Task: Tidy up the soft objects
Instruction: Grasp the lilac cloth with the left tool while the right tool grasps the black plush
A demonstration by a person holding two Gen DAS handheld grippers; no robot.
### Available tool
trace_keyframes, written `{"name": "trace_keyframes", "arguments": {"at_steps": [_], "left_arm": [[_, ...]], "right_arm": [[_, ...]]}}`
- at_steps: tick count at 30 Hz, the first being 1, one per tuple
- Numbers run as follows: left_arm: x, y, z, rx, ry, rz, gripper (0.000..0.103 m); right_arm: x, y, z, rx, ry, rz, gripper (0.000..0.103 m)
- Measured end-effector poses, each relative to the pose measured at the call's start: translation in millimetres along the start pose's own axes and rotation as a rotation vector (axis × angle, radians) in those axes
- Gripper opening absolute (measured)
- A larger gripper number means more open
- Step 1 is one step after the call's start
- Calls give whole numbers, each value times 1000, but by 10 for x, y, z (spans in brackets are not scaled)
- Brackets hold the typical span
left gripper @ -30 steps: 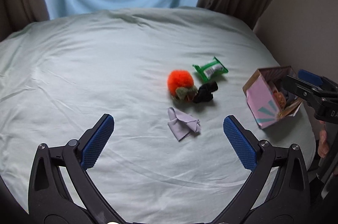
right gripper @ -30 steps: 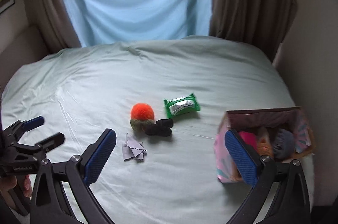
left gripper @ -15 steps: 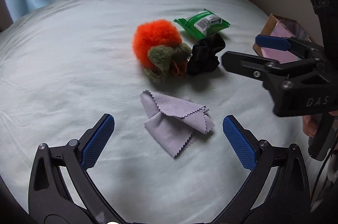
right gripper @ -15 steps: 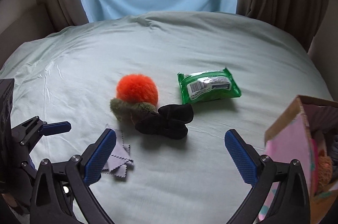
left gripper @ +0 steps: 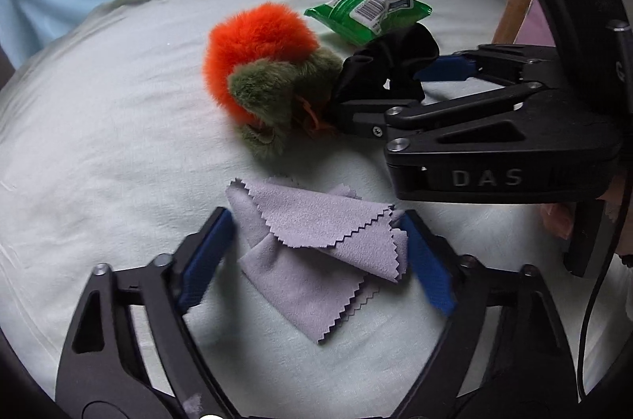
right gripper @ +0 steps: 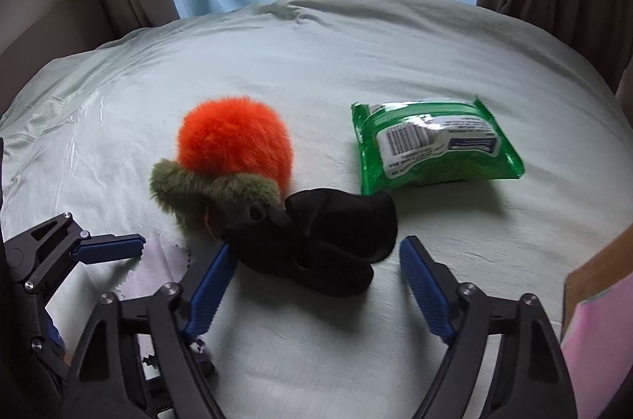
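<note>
Blue-padded jaws of the left gripper [left gripper: 316, 256] stand apart, bracketing the lilac cloth [left gripper: 320, 253] on the bed sheet [left gripper: 99, 150]. The right gripper [right gripper: 316, 284], jaws also parted, straddles the black scrunchie [right gripper: 320, 241], which touches the orange-and-green plush [right gripper: 233, 158]. A green wipes packet [right gripper: 435, 146] lies beyond; a pink box [right gripper: 593, 332] sits at the sheet's right edge. Both grippers have dropped closer and narrowed since half a second ago, angled downward.

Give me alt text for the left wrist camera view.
The open left gripper straddles a folded lilac cloth on a pale bedsheet. Beyond it the right gripper reaches a black scrunchie beside an orange plush and green packet.
</note>
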State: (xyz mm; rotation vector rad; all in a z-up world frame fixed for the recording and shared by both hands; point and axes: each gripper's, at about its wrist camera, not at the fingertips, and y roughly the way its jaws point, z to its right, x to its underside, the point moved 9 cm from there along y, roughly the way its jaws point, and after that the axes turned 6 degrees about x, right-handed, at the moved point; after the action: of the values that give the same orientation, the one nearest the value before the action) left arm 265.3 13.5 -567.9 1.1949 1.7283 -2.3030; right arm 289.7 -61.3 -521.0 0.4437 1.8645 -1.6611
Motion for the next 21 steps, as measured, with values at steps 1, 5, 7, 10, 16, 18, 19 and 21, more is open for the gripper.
{"name": "trace_keyframes", "arguments": {"at_steps": [1,5,7,10,16,18,19,21], "left_arm": [[-7,-8,-4,0,-1,1,71],[-35,-63,-66,-14,-24,1,44],[-51,-79,-123,-20,-45,1,33],[-71,-103,-188,-14,-76,8,25],[-117,-241,-217,-31,-97,26,23],[-138,-327,-215,-30,-109,30,23],[-148,-378,-211,-31,-114,34,23],[-200,-507,-203,-29,-124,42,23]], "right_arm": [[2,21,-23,-5,-5,-2,61],[11,15,-104,-14,-42,1,45],[24,1,-130,-23,-49,-4,31],[39,-45,-138,-30,-47,0,26],[35,-197,-110,-19,-40,14,24],[12,-298,-111,-16,-37,21,24],[-5,-345,-113,-14,-37,24,24],[-47,-485,-126,-9,-33,30,24]]}}
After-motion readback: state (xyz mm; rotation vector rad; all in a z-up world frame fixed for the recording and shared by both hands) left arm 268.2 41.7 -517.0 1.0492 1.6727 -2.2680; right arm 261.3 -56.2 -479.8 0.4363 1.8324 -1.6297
